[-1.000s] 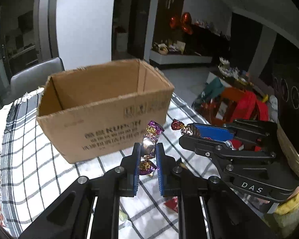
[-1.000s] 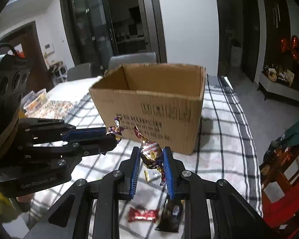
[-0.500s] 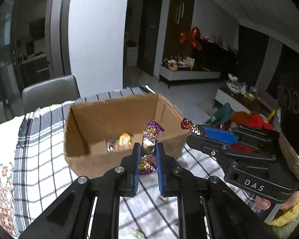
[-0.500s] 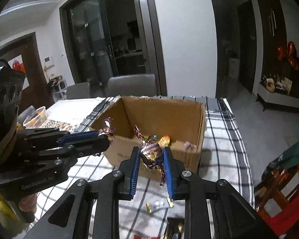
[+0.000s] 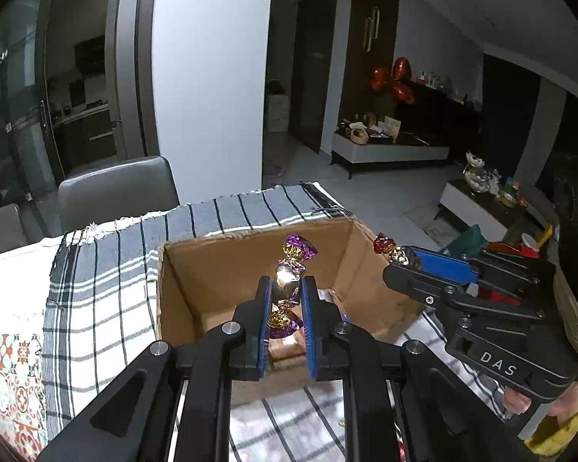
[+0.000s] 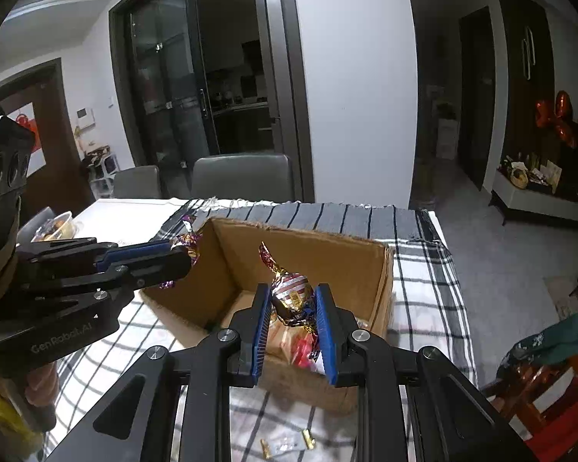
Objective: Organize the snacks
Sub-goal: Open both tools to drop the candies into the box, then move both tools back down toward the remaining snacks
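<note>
I see a purple-and-gold wrapped candy (image 5: 289, 281) clamped upright between the jaws of my left gripper (image 5: 285, 308), above the open cardboard box (image 5: 219, 269). A red-striped foil candy (image 6: 293, 296) is clamped in my right gripper (image 6: 293, 319), also over the box. More wrapped sweets (image 6: 304, 346) lie on the box floor. The box sits on a checked cloth (image 5: 96, 269) covering the desk, with grey chairs (image 6: 242, 177) beyond it.

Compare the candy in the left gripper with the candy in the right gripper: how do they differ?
The purple-and-gold foil candy is slim; the red-and-silver striped foil candy is rounder. The left gripper closes narrower than the right gripper. Both candies stand upright, pinched over the open cardboard box.
</note>
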Motion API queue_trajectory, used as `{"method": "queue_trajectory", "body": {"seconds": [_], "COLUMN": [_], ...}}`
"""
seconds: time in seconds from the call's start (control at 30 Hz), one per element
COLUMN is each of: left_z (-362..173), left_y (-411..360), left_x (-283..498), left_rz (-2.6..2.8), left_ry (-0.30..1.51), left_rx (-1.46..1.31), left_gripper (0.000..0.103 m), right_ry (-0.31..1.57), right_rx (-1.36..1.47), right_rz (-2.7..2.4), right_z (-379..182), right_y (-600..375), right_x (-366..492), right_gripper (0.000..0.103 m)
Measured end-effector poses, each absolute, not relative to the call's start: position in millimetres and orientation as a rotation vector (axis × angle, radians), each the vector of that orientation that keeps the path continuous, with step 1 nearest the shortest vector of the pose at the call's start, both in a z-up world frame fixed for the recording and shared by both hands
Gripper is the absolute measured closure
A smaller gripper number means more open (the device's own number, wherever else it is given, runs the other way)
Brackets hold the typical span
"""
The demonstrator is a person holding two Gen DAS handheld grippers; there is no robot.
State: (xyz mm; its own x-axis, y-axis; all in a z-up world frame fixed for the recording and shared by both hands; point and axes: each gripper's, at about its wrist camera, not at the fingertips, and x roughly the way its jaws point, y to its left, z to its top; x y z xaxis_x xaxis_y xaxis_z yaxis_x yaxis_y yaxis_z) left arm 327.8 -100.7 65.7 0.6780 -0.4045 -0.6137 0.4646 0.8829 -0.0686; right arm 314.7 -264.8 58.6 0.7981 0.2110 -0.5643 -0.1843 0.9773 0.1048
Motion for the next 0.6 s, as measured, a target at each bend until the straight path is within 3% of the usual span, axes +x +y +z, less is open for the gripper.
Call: {"method": "queue_trajectory", "body": {"seconds": [0.1,0.13,0.2,0.23,0.6], "left_z": [66.3,66.4,67.5,67.8,69.7], "left_y": [-102.6,-103.0,-100.2,-97.8,-86.4], "left_x": [339.2,340.3,342.4,340.7,283.8], "left_rz": [-0.469,-0.461,-0.452,-0.446,-0.403], "left_ry": [0.661,0.658,0.658,0.652,0.599], "left_rx": [0.108,0.113,0.103,0.097,0.155], "left_gripper": [0.086,0.075,0.061,0.06,0.052], "right_ry": [0.611,0.607,0.596,0.59,0.584], "right_rx": [0.064,0.06,0.049,0.042,0.019], "right_rz": [0.206,0.192,0.166,0.147,0.119], "right_z": [57.9,58.2,58.6,58.4,52.7], "right_y": [-266.9,-267.0,-267.5,-267.5,-262.9], "right_x": [325.8,328.2,328.0,326.0,274.0], "right_gripper": [0.078,0.077,0.057,0.054,0.054]}}
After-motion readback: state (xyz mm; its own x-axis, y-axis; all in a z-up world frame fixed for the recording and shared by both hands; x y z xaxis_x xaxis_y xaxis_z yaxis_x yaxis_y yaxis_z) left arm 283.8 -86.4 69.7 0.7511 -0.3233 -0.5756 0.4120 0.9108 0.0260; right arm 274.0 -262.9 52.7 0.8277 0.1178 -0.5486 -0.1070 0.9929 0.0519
